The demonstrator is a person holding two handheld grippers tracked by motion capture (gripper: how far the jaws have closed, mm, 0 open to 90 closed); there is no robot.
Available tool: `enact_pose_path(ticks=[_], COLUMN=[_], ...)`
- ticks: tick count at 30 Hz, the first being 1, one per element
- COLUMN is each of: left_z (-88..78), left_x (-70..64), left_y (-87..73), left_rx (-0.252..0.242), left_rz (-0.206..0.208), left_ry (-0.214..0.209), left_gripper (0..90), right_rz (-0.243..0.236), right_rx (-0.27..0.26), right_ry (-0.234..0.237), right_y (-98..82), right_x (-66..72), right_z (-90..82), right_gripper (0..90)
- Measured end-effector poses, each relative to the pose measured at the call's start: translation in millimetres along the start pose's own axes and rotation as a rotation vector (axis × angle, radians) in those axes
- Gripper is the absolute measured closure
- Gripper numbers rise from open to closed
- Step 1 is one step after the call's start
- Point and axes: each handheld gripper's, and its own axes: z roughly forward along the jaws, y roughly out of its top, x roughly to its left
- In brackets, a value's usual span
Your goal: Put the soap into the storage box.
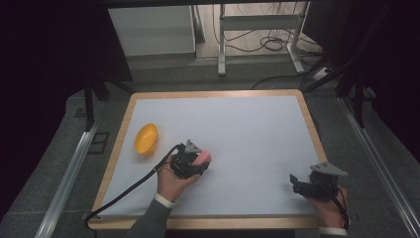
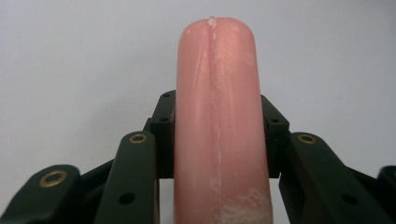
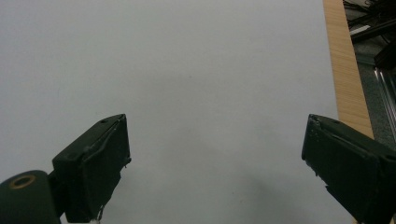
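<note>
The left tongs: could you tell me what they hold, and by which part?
The left tongs grip a pink sausage across its sides, its rounded end sticking out beyond them.

Pink sausage [image 2: 219,116]: smooth, rounded at its far tip, with a pale lengthwise seam and whitish scuffing near the bottom edge; runs up the middle of the view. Left gripper [image 2: 218,135]: black jaws with brass-coloured rivets, pressed against the sausage on both sides. Table surface [image 2: 79,60]: plain pale grey, behind both.
</note>
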Motion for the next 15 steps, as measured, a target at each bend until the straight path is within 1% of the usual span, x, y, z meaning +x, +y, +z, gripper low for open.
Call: enact_pose_path(ticks=[3, 7, 11, 15], left_z=[-2.4, -8.4, -12.8, -17.1], left_x=[2.8, 8.0, 11.9, 18.8], left_y=[-0.9, -3.1, -4.6, -7.3], left_rx=[-0.006, -0.029, -0.035, -0.036], left_rz=[-0.001, -0.011, -0.017, -0.029], left_ry=[0.006, 0.021, 0.027, 0.034], left_gripper=[59.9, 59.8, 59.8, 59.9], right_rz=[0.001, 0.006, 0.003, 0.005], right_rx=[-0.001, 0.001, 0.002, 0.002], right_ry=[-0.002, -0.005, -0.004, -0.005], right_y=[0.0, -0.2, -0.2, -0.5], right_x=[-0.4, -1.2, -0.9, -1.0], right_z=[-0.4, -0.4, -0.2, 0.2], right_gripper=[7.3, 7.3, 7.3, 7.3])
